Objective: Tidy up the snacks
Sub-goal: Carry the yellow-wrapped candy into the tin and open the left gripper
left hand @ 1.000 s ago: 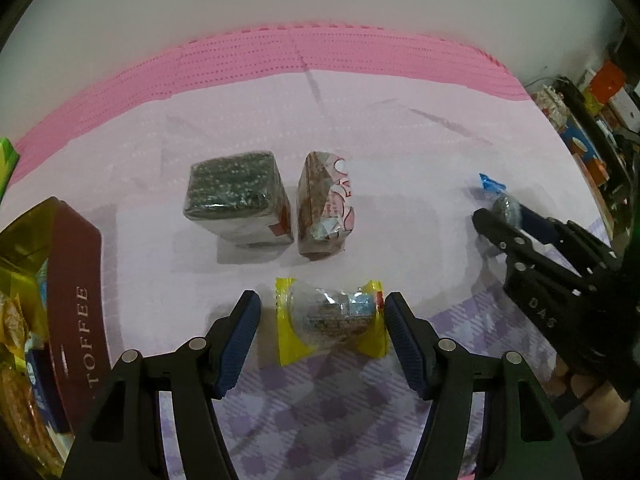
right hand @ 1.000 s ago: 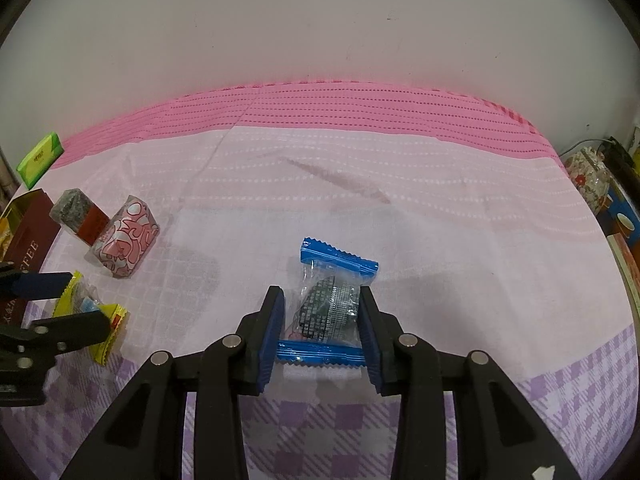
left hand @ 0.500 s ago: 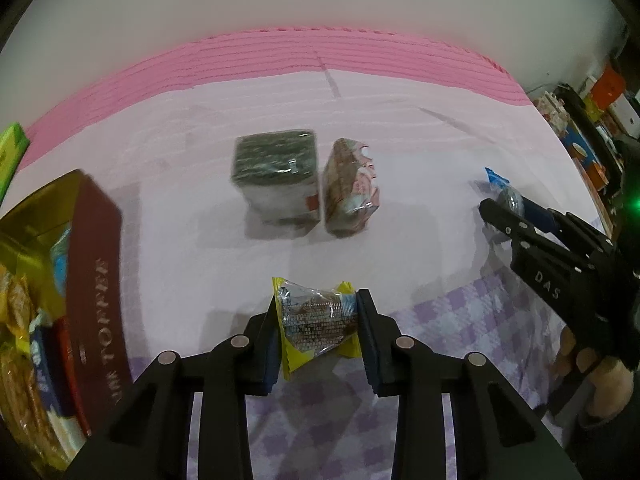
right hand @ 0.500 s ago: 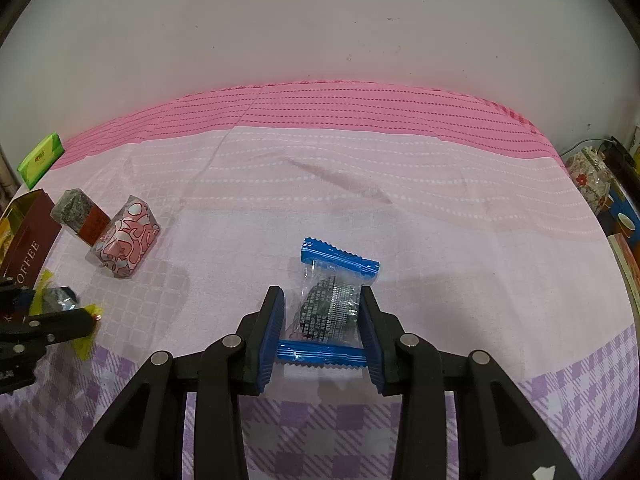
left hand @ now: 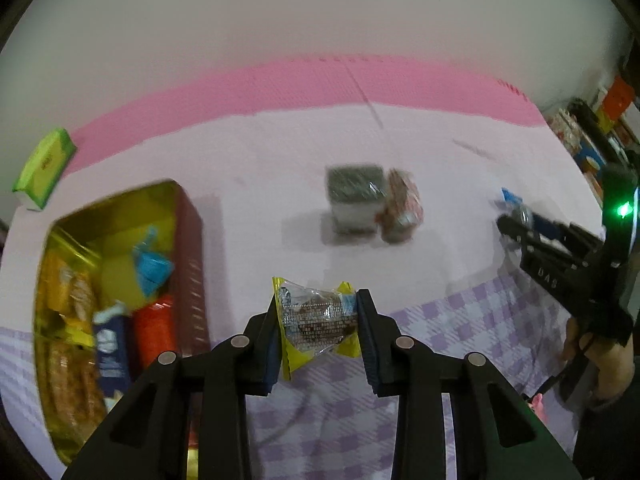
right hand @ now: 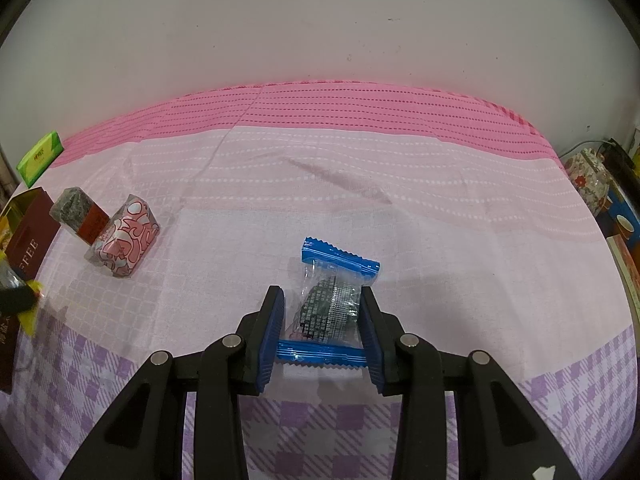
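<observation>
My left gripper [left hand: 318,322] is shut on a yellow-ended wrapped snack [left hand: 316,318] and holds it above the cloth, right of the open toffee tin [left hand: 188,248]. The tin holds several snacks. My right gripper [right hand: 322,322] is shut on a blue-ended clear snack packet [right hand: 330,304] that rests on the cloth. A dark green wrapped block [left hand: 354,196] and a pink-and-white wrapped block [left hand: 402,208] sit side by side further back; both also show in the right wrist view, the green block [right hand: 76,212] and the pink block [right hand: 124,238].
A green box [left hand: 44,168] lies at the far left by the pink band of the cloth; it shows in the right wrist view too [right hand: 40,156]. Shelves with clutter [left hand: 600,128] stand off the table's right side. A wall rises behind the table.
My left gripper closed on the yellow snack, lifted it and swung left, bringing the open tin into view. My right gripper stayed closed on the blue packet.
</observation>
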The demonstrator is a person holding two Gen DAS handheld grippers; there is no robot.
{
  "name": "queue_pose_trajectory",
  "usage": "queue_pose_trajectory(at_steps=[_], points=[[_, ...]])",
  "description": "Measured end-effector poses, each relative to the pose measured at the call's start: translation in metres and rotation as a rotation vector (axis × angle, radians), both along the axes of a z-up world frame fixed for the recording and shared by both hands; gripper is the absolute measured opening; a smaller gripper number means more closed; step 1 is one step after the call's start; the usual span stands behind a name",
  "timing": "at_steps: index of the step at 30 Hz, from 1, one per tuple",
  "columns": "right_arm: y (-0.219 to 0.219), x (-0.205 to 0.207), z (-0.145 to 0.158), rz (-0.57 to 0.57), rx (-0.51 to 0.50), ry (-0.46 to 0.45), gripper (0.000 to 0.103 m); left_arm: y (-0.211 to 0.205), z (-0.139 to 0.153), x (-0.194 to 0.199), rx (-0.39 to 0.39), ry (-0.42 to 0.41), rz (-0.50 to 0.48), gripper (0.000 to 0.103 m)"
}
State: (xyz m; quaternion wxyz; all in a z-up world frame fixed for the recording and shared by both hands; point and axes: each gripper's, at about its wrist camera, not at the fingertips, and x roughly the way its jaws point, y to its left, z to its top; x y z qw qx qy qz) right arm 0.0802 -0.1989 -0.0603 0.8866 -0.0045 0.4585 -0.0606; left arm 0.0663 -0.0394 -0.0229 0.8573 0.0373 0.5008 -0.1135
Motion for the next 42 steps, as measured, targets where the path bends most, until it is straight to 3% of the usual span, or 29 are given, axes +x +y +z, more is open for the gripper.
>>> queue_pose_trajectory(at_steps=[4,7,12,18,27,42], points=[[0.0,0.0,0.0,0.0,0.0,0.0,0.035,0.031,0.023,0.005,0.019,-0.082,0.061,0.034],[0.0,0.0,0.0,0.0,0.0,0.0,0.035,0.06,0.031,0.017,0.029,-0.099,0.123,0.034],[0.0,0.0,0.0,0.0,-0.001,0.0,0.035,0.112,0.024,0.041,0.052,-0.073,0.228,0.034],[0.0,0.001,0.0,0.001,-0.001,0.001,0.035,0.146,0.0,0.061,0.07,-0.016,0.296,0.034],[0.0,0.001,0.0,0.002,-0.002,0.001,0.035,0.149,-0.027,0.079,0.105,0.049,0.288,0.034],[0.001,0.001,-0.001,0.002,-0.003,0.001,0.035,0.145,-0.037,0.071,0.138,0.082,0.274,0.034]])
